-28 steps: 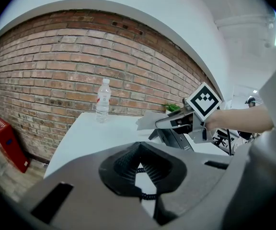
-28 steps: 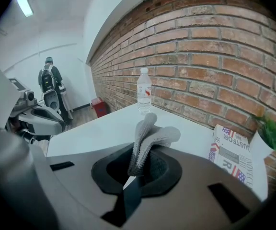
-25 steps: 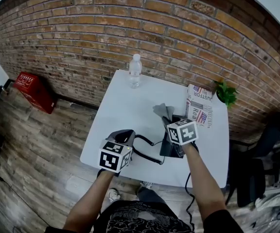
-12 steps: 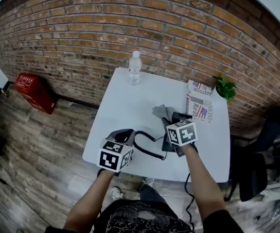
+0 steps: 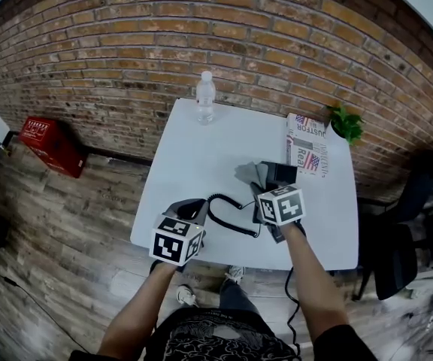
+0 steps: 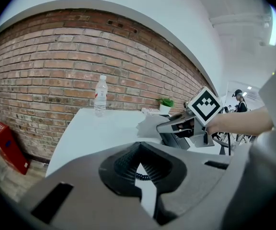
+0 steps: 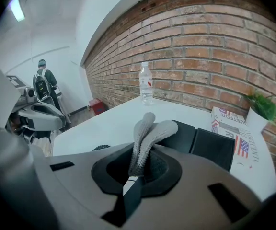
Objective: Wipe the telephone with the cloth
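Note:
The black telephone [image 5: 280,174] lies on the white table [image 5: 201,149], right of centre. My right gripper [image 5: 264,189] hovers over its near part, shut on a grey cloth [image 5: 248,173]. In the right gripper view the cloth [image 7: 147,133] stands up out of the jaws, with the telephone [image 7: 214,147] just beyond. A coiled black cord [image 5: 228,215] runs from the telephone to my left gripper [image 5: 192,207] near the front edge. In the left gripper view that gripper [image 6: 138,169] looks shut, and the cord's coils show in the slit between its jaws.
A clear water bottle [image 5: 205,98] stands at the table's far edge against the brick wall. A folded newspaper [image 5: 307,150] and a small potted plant [image 5: 348,122] occupy the far right corner. A red box [image 5: 47,141] sits on the floor at left, and a dark chair [image 5: 412,224] at right.
The table has slid upward in the head view. Both grippers keep their grips, and more of the telephone shows beyond the right gripper.

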The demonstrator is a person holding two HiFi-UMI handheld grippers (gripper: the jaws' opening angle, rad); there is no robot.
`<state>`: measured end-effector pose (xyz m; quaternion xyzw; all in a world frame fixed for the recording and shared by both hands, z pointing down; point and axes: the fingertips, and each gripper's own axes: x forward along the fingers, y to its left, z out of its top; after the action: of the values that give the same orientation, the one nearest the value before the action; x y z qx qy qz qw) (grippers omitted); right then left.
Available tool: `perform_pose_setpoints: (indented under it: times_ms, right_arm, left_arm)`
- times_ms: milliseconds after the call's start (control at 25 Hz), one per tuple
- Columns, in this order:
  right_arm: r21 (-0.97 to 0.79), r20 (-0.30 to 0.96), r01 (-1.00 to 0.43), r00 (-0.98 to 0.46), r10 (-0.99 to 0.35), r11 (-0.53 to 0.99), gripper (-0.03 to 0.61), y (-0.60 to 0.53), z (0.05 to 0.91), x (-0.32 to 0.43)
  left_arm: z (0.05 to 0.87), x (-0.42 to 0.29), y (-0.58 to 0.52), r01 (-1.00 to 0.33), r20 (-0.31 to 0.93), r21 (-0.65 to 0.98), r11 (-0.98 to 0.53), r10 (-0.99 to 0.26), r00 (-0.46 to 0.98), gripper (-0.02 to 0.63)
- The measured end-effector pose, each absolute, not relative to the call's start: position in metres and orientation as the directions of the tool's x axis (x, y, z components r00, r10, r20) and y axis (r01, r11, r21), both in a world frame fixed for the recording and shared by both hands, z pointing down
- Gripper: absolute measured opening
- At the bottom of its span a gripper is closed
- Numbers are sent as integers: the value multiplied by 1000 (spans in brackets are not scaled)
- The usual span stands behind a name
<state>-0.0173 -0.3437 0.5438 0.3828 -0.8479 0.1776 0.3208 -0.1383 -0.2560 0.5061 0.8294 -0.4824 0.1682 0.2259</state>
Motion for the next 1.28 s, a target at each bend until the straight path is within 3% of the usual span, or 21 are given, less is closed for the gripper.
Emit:
perform_pose_setpoints:
  times_ms: [1280]
  right_arm:
    - [-73, 720, -823, -434, -541, 563, 11, -260, 583, -5]
  left_arm:
    - [511, -136, -210, -819, 492, 196, -539, -669, 557, 5]
